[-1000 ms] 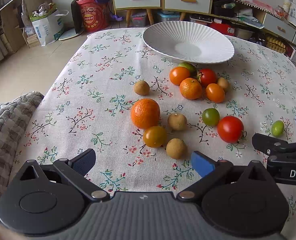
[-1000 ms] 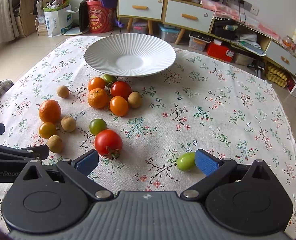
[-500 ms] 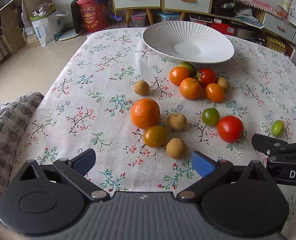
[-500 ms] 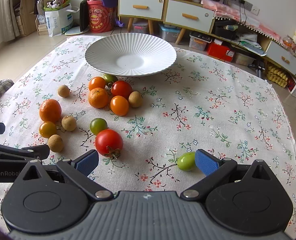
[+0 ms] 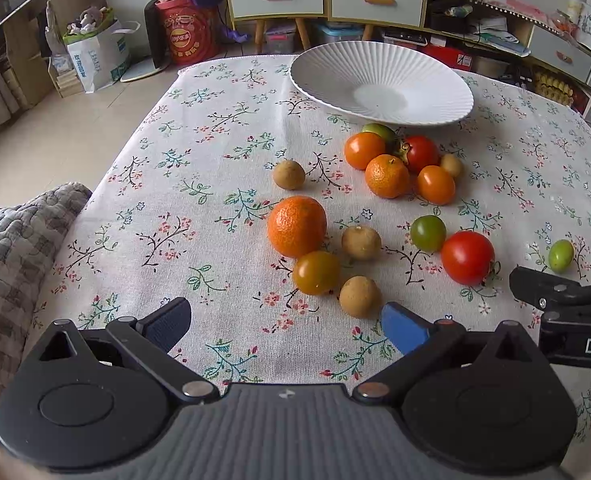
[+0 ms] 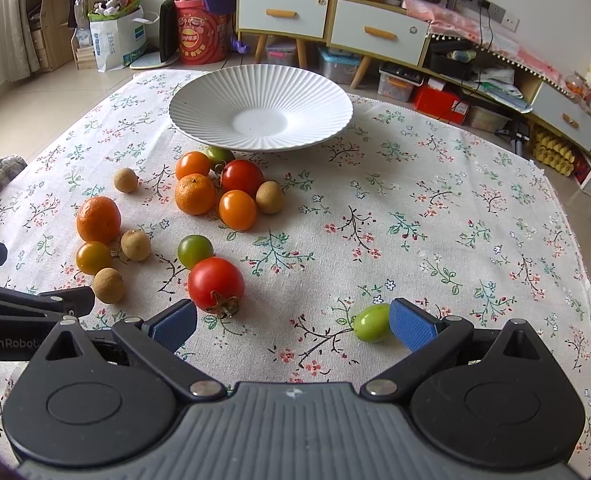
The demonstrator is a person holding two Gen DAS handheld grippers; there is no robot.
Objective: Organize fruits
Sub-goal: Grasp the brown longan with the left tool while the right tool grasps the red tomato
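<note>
Hovering low over a flower-printed tablecloth [image 6: 435, 184], two hand-held grippers face a scatter of fruit. Both the left gripper [image 5: 285, 326] and the right gripper [image 6: 293, 326] have their blue-padded jaws spread wide, gripping nothing. A small green fruit [image 6: 372, 322] lies just inside the right gripper's right pad [image 6: 411, 324], very close to it; contact cannot be confirmed. A large red tomato [image 6: 215, 284] sits just ahead of that gripper's other pad, with a green tomato [image 6: 195, 250] touching it behind. Near the left gripper lie a big orange [image 5: 296, 226], a yellow-orange tomato [image 5: 316, 272] against it, and two brown longans [image 5: 360, 296], the nearer one just beside the left gripper's right pad [image 5: 403, 332]. Farther back, a tight cluster of oranges and tomatoes [image 6: 223, 188] sits in front of a white ribbed plate [image 6: 295, 92], which holds no fruit. A lone longan [image 6: 126, 180] rests apart, left of the cluster. Cabinets with drawers [image 6: 335, 24] line the wall behind.
</note>
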